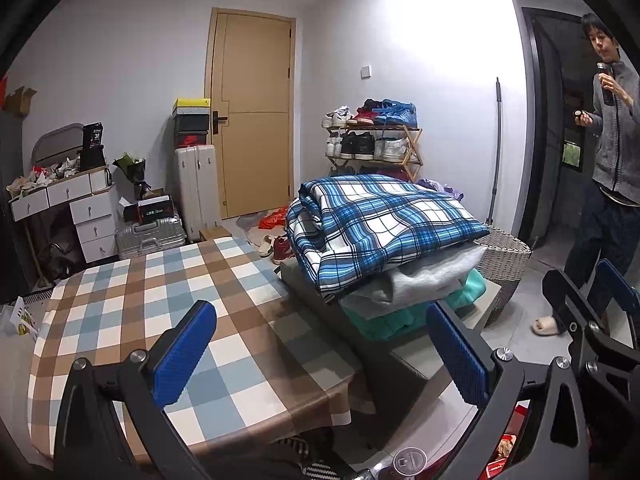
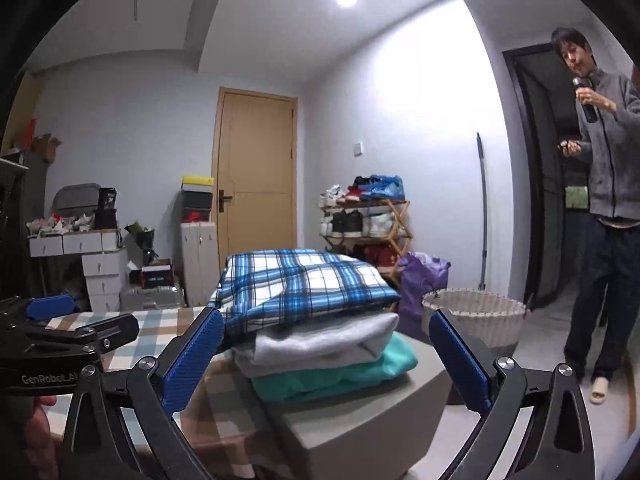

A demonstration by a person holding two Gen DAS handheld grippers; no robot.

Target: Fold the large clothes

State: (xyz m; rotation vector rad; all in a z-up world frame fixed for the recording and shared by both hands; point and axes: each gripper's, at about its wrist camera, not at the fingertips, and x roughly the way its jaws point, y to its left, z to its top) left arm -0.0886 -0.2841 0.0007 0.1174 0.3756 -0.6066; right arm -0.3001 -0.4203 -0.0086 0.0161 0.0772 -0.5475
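A stack of folded clothes sits on a grey stool (image 1: pixel 486 310) (image 2: pixel 360 428): a blue plaid garment (image 1: pixel 376 220) (image 2: pixel 304 286) on top, a grey one (image 1: pixel 424 278) (image 2: pixel 320 342) under it, a teal one (image 1: pixel 404 320) (image 2: pixel 340 378) at the bottom. My left gripper (image 1: pixel 322 350) is open and empty, held above the checked table (image 1: pixel 160 300) to the left of the stack. My right gripper (image 2: pixel 326 360) is open and empty, just in front of the stack. The right gripper also shows at the right edge of the left wrist view (image 1: pixel 588 300), and the left gripper at the left edge of the right wrist view (image 2: pixel 84 318).
A wicker basket (image 1: pixel 506 264) (image 2: pixel 476 316) stands beyond the stool. A person (image 1: pixel 612 152) (image 2: pixel 608 200) stands at the right. A shoe rack (image 1: pixel 374 136) (image 2: pixel 366 216), suitcases (image 1: pixel 198 188), a white drawer unit (image 1: pixel 86 216) and a door (image 1: pixel 256 112) line the far wall.
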